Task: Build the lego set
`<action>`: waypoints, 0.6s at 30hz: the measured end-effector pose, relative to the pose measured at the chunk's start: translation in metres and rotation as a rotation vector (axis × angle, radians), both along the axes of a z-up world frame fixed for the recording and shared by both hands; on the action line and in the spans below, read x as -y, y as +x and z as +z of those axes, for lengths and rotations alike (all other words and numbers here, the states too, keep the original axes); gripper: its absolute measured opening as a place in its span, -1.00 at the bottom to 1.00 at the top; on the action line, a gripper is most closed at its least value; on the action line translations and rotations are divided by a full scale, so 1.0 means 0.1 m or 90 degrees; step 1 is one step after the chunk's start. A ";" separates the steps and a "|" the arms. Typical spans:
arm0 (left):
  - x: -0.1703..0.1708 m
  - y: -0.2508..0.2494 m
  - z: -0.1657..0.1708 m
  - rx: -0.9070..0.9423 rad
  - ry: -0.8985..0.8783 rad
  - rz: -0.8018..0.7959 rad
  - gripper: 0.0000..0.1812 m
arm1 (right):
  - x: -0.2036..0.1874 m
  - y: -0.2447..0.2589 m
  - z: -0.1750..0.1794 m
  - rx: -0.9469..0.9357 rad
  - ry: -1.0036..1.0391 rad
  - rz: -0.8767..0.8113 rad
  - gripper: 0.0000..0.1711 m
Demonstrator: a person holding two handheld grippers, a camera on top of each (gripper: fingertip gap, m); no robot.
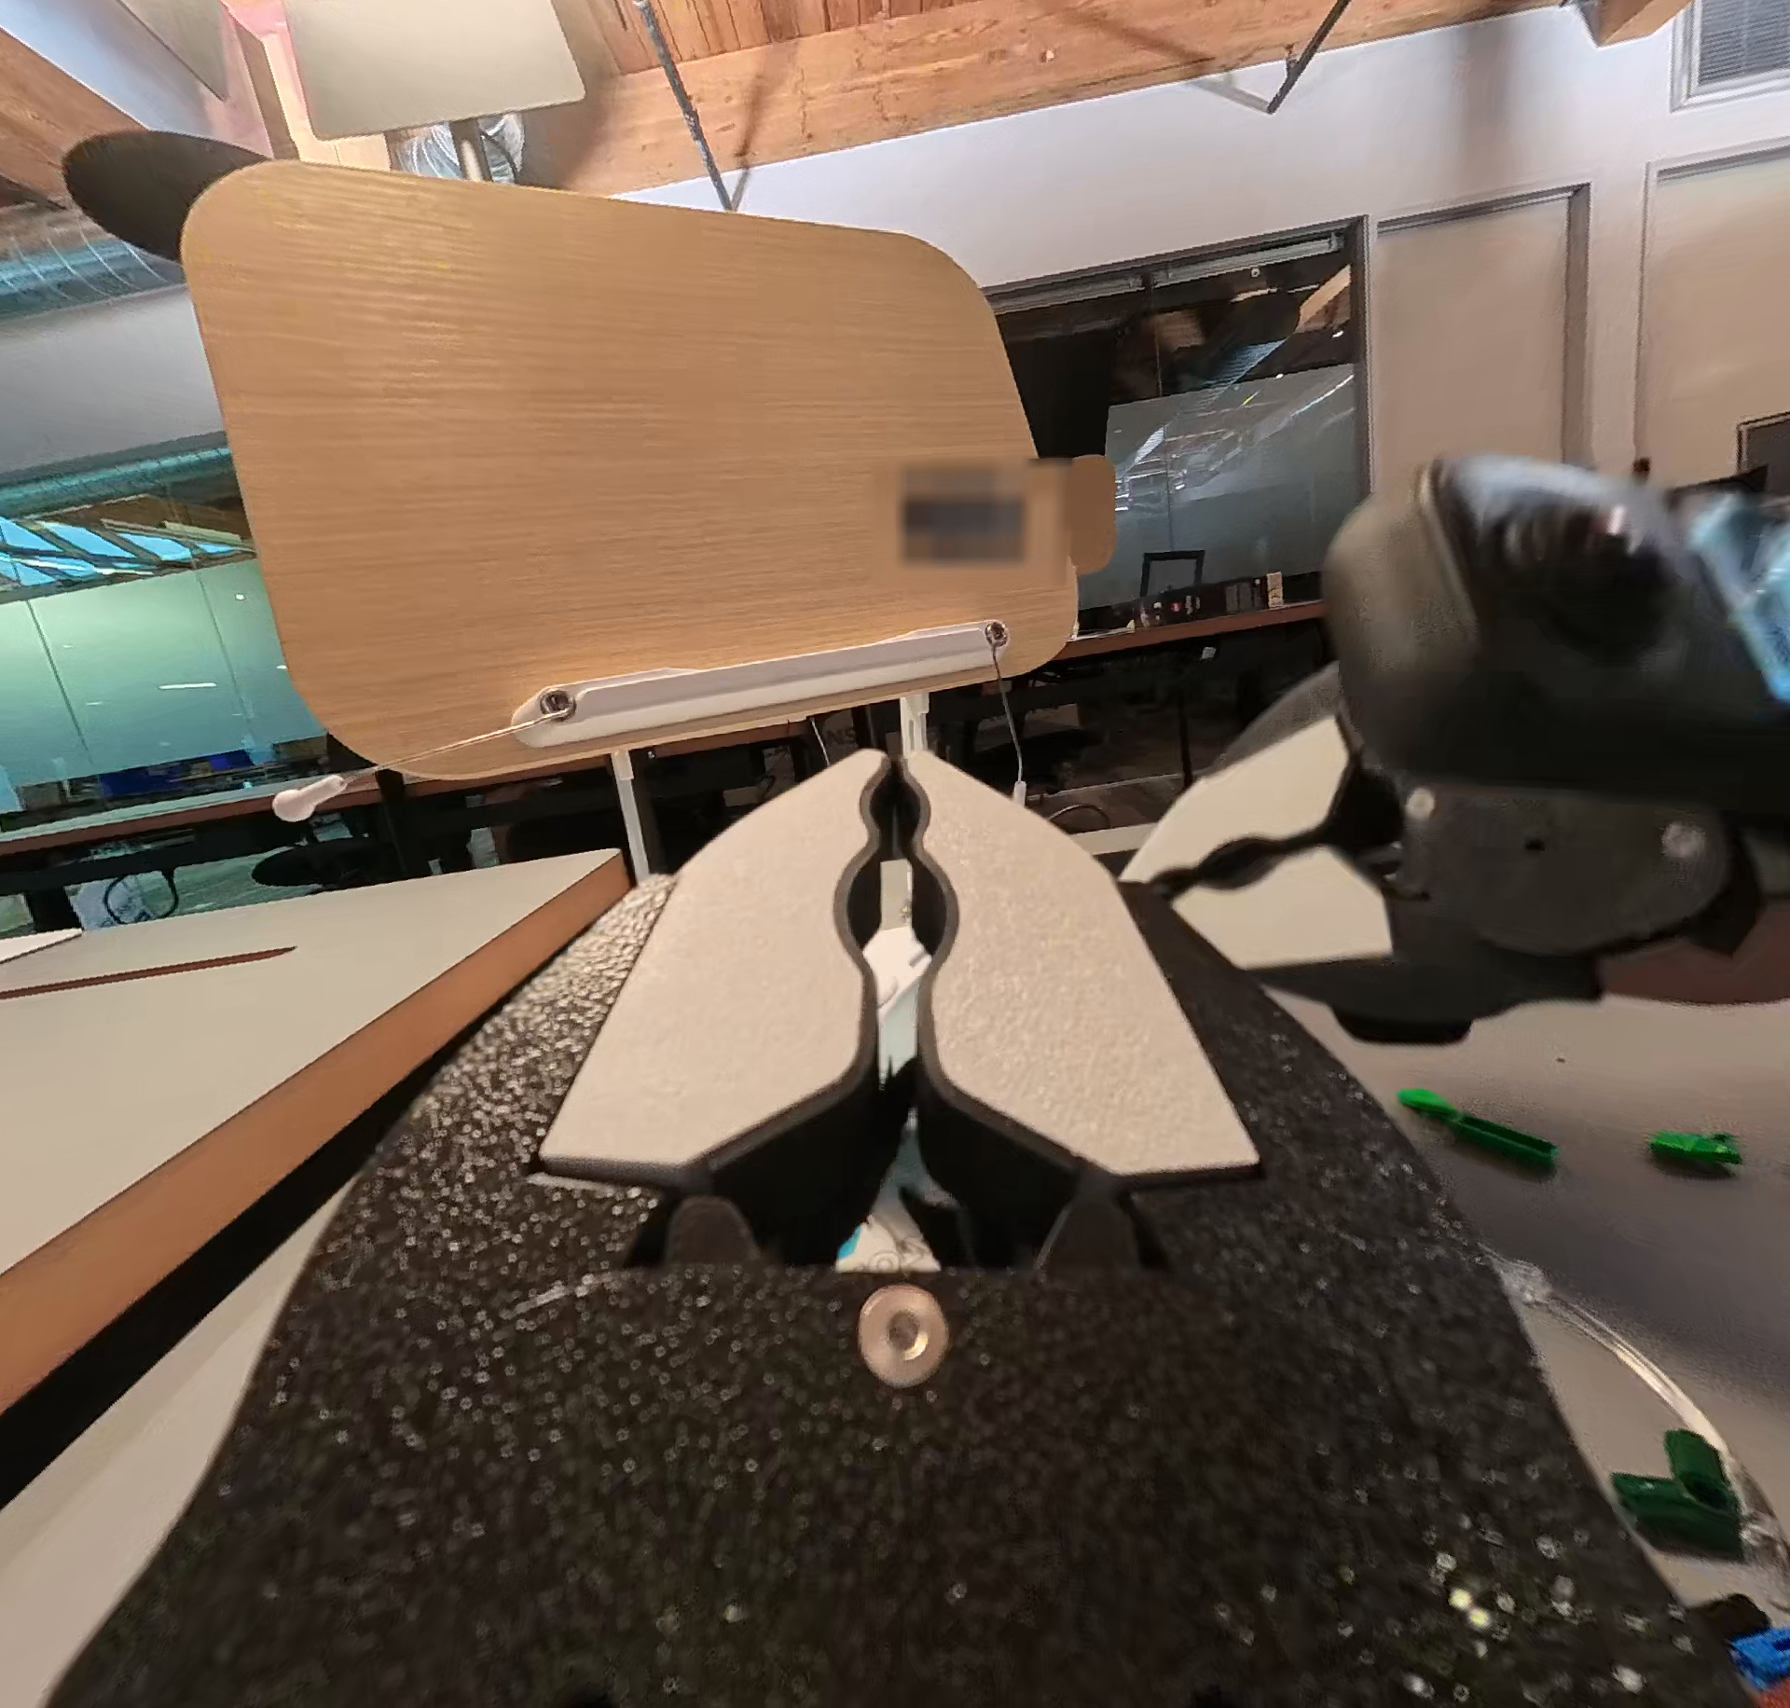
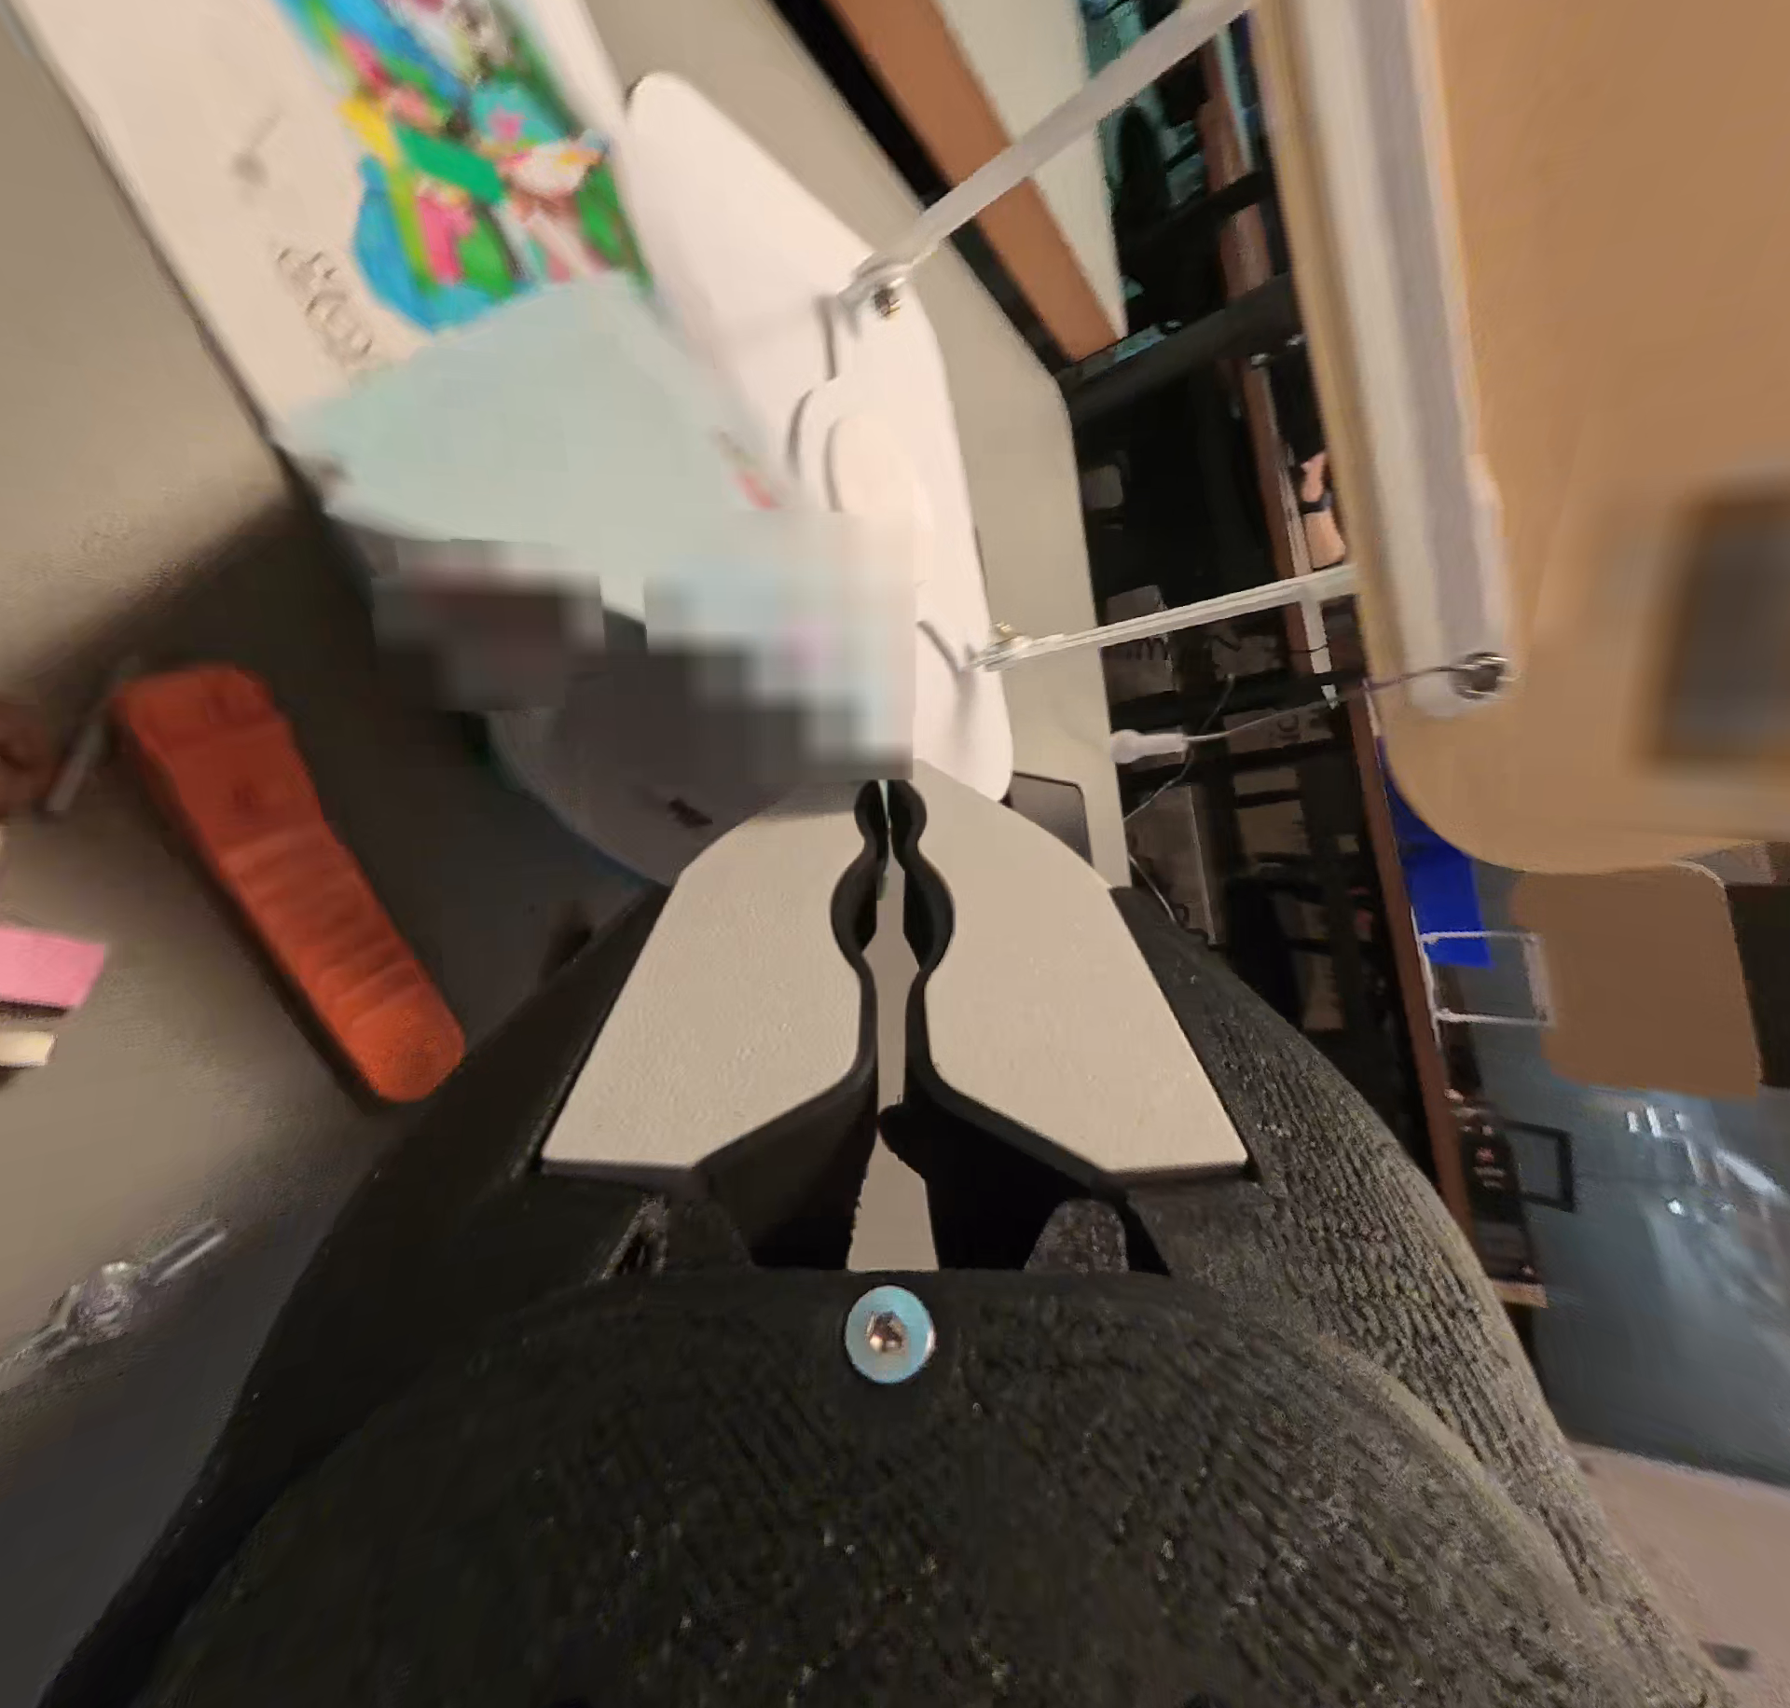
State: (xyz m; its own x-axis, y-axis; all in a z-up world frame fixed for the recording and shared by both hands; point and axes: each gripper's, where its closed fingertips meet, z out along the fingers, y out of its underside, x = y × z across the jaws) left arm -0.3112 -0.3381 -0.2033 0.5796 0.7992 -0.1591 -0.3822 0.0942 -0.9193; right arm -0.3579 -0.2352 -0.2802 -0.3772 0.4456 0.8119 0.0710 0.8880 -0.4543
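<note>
My left gripper (image 1: 901, 775) is shut, raised above the table in front of a wooden book stand (image 1: 601, 460); I see nothing between its tips. My right gripper (image 2: 889, 795) is shut on a thin pale blue sheet (image 2: 504, 402) that runs up and left from its tips, and a pale sliver shows between the pads. A mosaic patch hides part of the sheet. The right gripper also shows at the right of the left wrist view (image 1: 1153, 877), its fingers together. Green lego pieces (image 1: 1477, 1129) lie on the grey table (image 1: 194, 1032), with more green ones (image 1: 1681, 1497) at the lower right.
A colourful lego box (image 2: 436, 112) lies beyond the sheet. The stand's white base (image 2: 872, 305) and thin struts sit close to my right fingertips, its board (image 2: 1598, 305) to the right. An orange object (image 2: 291, 887) and a pink one (image 2: 44, 969) lie at the left. A blue piece (image 1: 1758, 1661) sits bottom right. Some 15 cm of space lies between my two pairs of fingers. Both grippers' tips are roughly 20 cm from the blue piece (image 1: 1758, 1661).
</note>
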 end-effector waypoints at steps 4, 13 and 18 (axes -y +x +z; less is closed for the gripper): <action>0.03 -0.03 0.01 -0.013 -0.018 0.023 -1.00 | 0.06 -0.05 0.50 -0.018 -0.148 -0.021 -1.00; -0.12 0.15 0.11 -0.131 -0.105 0.053 -0.34 | 0.45 -0.12 1.56 -0.085 -0.291 0.024 -1.00; -0.11 0.30 0.24 -0.207 -0.132 0.067 -0.30 | 0.60 -0.09 2.09 -0.161 -0.278 0.040 -1.00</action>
